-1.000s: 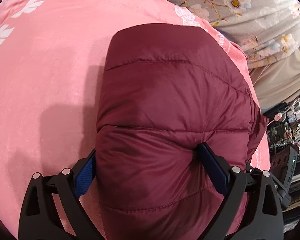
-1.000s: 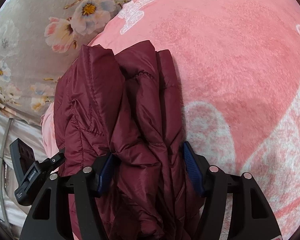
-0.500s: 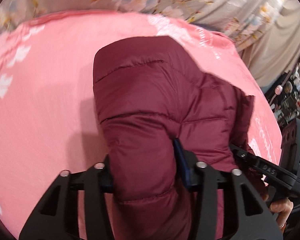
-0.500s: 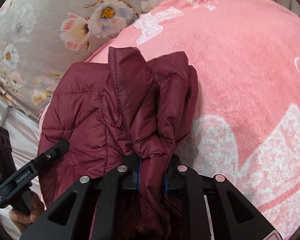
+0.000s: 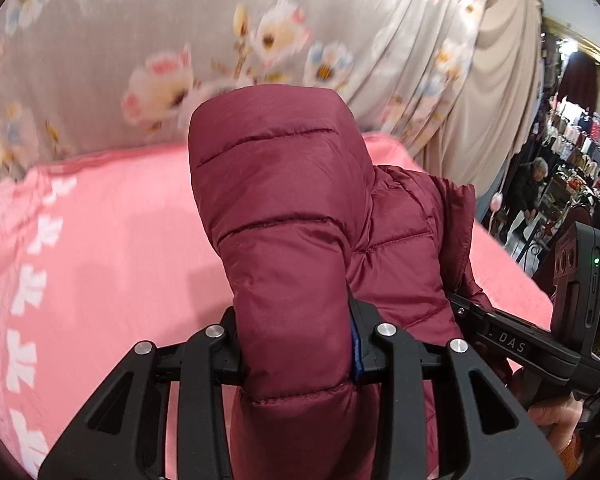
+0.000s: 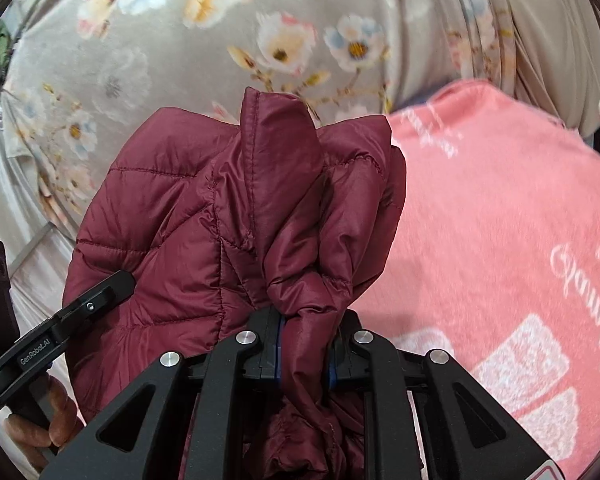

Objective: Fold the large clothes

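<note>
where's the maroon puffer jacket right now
The maroon puffer jacket fills the middle of both wrist views, pinched in the left gripper and right gripper, above the pink blanket with the floral curtain behind.

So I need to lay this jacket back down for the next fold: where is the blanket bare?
In the left wrist view the pink blanket is bare left of the maroon puffer jacket, up to the floral curtain. In the right wrist view it is bare to the jacket's right. It is crowded between the two tongs.

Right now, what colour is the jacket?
Dark red, quilted jacket; it shows best in the right wrist view.
</note>
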Demonstrator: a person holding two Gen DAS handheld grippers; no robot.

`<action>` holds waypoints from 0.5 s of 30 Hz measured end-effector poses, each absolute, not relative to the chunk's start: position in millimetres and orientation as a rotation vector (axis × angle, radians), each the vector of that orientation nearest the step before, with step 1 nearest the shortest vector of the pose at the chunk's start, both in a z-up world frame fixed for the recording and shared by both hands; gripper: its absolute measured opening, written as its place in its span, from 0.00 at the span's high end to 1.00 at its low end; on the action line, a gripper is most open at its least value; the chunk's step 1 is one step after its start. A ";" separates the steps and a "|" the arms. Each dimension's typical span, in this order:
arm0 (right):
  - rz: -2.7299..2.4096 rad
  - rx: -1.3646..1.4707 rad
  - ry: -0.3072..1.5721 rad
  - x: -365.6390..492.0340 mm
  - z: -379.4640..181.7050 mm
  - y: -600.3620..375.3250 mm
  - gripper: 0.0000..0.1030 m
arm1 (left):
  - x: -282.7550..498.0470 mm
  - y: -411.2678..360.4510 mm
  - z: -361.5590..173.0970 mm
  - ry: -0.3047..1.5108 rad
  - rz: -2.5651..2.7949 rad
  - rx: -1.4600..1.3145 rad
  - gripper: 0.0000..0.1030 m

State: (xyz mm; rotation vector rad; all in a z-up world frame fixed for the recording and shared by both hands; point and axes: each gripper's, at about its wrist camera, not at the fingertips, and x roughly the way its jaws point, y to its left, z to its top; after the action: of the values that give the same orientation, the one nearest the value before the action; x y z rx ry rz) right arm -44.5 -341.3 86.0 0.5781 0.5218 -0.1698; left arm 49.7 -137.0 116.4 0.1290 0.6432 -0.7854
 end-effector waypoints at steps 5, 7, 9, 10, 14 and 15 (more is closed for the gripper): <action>-0.158 0.528 0.436 -50.0 124.0 -331.9 0.85 | 37.6 -125.8 152.1 0.537 -0.800 0.125 0.68; -0.153 0.510 0.411 -50.3 135.7 -329.0 0.85 | 33.5 -122.1 165.9 0.496 -0.802 0.125 0.68; -0.147 0.495 0.386 -48.4 148.3 -325.5 0.85 | 29.8 -117.1 176.8 0.461 -0.800 0.125 0.68; -0.141 0.487 0.373 -47.2 154.9 -323.5 0.85 | 28.3 -115.6 180.4 0.450 -0.799 0.125 0.68; -0.122 0.463 0.336 -46.4 172.8 -314.9 0.85 | 23.3 -104.8 199.2 0.390 -0.791 0.122 0.68; -0.117 0.455 0.326 -44.3 177.6 -312.2 0.85 | 23.1 -102.0 204.0 0.375 -0.788 0.121 0.68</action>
State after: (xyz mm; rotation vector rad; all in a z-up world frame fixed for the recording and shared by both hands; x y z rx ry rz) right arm -44.3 -312.2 177.6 0.4555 0.3263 -0.1173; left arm 23.1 -102.0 204.0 0.1214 0.3754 -0.7879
